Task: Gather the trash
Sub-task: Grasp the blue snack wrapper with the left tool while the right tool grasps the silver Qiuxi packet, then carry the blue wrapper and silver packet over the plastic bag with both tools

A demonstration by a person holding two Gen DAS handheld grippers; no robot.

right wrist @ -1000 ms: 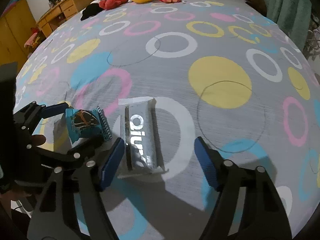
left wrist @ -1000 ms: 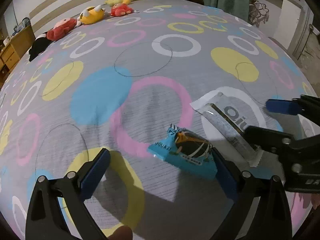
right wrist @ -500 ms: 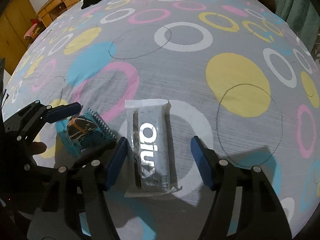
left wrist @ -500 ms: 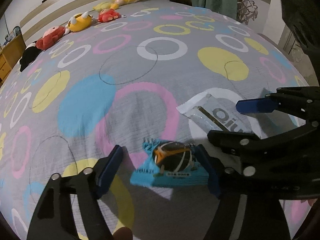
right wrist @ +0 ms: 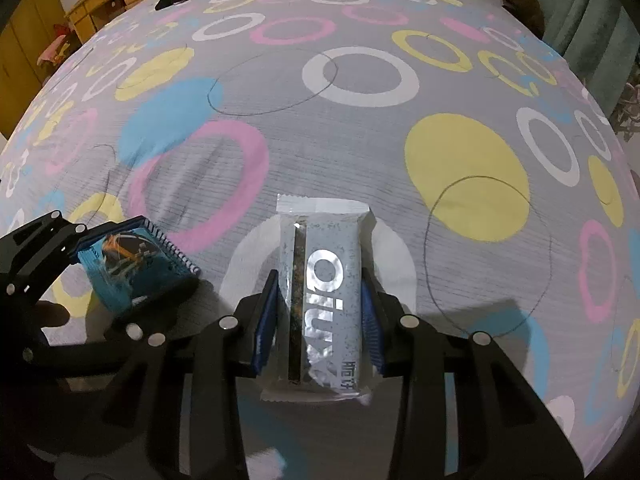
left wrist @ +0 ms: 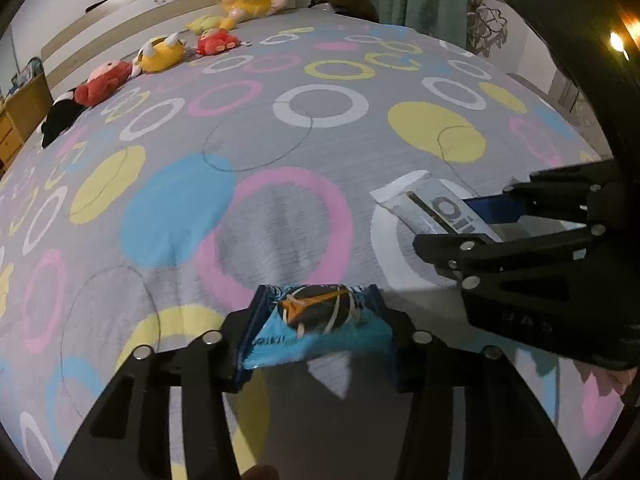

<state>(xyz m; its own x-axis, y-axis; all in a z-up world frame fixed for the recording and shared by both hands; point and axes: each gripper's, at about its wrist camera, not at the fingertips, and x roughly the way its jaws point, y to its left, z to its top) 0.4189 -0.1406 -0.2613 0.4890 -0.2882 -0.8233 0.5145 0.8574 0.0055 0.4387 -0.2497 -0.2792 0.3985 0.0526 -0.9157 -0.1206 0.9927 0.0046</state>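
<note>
In the left wrist view, the left claw (left wrist: 316,320) sits at lower centre, its blue-padded fingers (left wrist: 249,332) clamped on a crinkled blue snack wrapper with a dark orange-striped picture (left wrist: 320,326), held just above the bed with the grey ring-patterned cover (left wrist: 256,148). In the right wrist view, the right claw (right wrist: 318,316) at lower centre grips a long silver-grey foil wrapper with large white letters (right wrist: 324,280) by its two long edges; the wrapper's far end points up the frame over a white ring in the print. The two claws are close side by side. A row of red and yellow plush toys (left wrist: 160,54) lines the upper left of the left wrist view.
</note>
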